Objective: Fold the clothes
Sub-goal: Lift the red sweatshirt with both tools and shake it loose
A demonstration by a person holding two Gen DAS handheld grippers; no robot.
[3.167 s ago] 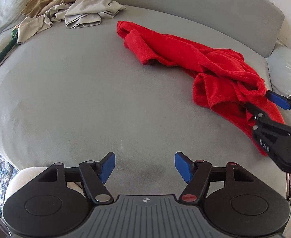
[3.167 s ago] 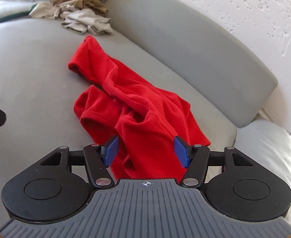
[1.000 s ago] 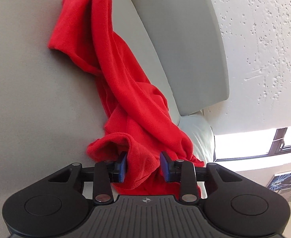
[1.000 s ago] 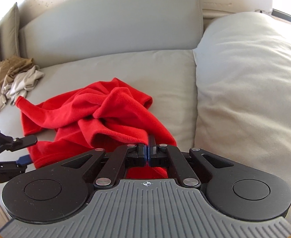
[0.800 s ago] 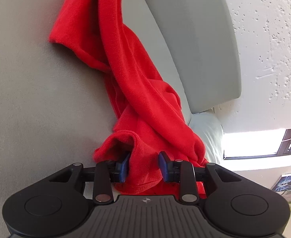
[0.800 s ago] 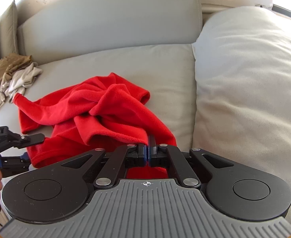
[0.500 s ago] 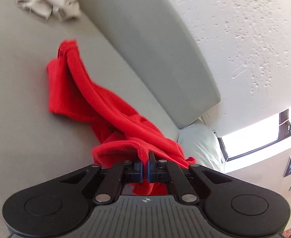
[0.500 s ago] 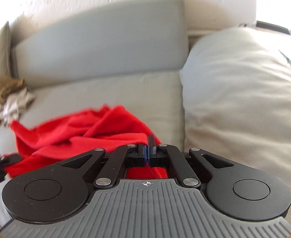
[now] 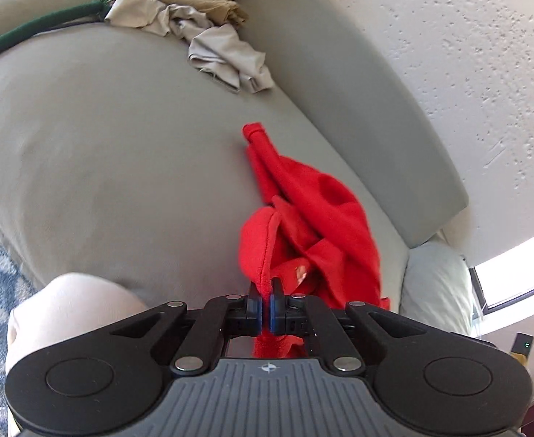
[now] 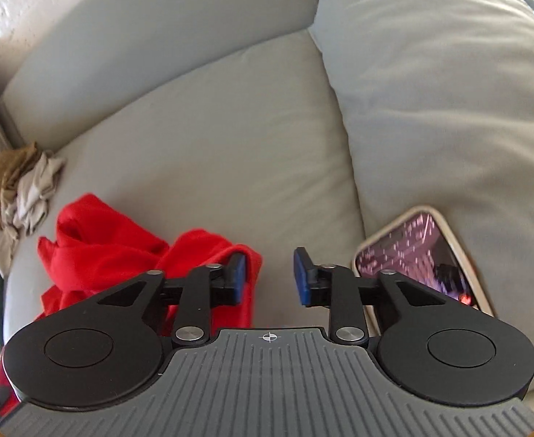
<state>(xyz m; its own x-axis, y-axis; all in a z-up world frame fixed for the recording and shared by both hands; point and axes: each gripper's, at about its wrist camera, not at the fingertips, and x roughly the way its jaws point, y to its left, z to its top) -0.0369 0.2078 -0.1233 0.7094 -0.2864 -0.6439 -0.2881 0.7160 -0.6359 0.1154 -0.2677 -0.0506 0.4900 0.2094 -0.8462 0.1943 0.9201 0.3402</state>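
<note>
Between left tongs (image 9: 265, 306) — red garment (image 9: 317, 218)

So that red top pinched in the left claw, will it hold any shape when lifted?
Probably not. The red top hangs from the left gripper in soft, drooping folds, so it looks floppy. It seems light, since one thin pinched edge carries it. Its fuzzy surface likely grips the pads rather than slipping.

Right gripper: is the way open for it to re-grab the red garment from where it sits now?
Probably yes. The right gripper is opening with nothing between its fingers, and the red garment lies right beside its left finger on the bare cushion. Nothing blocks it; the phone sits on the other side.
</note>
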